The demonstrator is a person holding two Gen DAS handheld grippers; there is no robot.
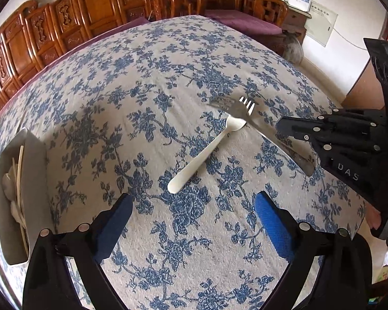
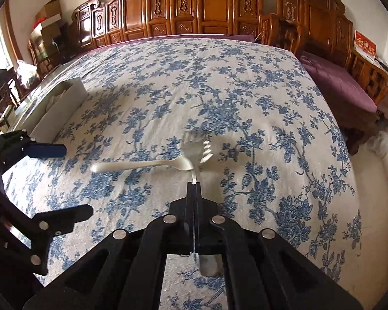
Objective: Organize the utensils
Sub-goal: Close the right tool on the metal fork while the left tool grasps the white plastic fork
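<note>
A metal fork (image 2: 198,149) sticks out ahead of my right gripper (image 2: 194,184), which is shut on its handle; the tines are blurred and hang just above the cloth. In the left wrist view the same fork (image 1: 243,109) crosses over the head of a white plastic utensil (image 1: 201,155) lying flat on the table, with the right gripper (image 1: 280,126) coming in from the right. My left gripper (image 1: 194,197) is open, its blue pads (image 1: 271,222) spread apart just short of the white utensil's handle end, holding nothing. The right wrist view shows the white utensil (image 2: 142,166) and the left gripper (image 2: 77,180).
A white rectangular tray (image 1: 33,155) holding pale utensils and chopsticks sits at the table's left edge, also visible as the tray (image 2: 72,87). The blue floral tablecloth (image 2: 219,90) covers the table. Carved wooden chairs and a purple-cushioned bench (image 2: 336,82) stand around the table.
</note>
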